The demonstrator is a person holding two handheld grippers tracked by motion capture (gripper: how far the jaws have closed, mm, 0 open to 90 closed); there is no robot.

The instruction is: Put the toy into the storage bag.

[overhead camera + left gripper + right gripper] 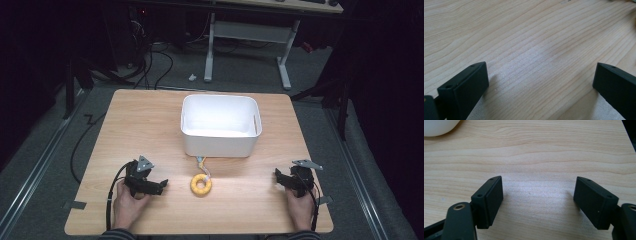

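Between the two grippers, on the table (pixel 250 200), sits a yellow ring (pixel 201 185) with a short cord on it, just right of the left gripper (pixel 159 185) and well left of the right gripper (pixel 278 176). Left gripper: jaws wide apart, nothing between them, bare wood under them, tips aimed at the ring. Right gripper: jaws also spread, empty, resting low over the wood. White bin (pixel 220 125) stands beyond the ring, near it, farther from both grippers. Each gripper sits in a hand at the near edge.
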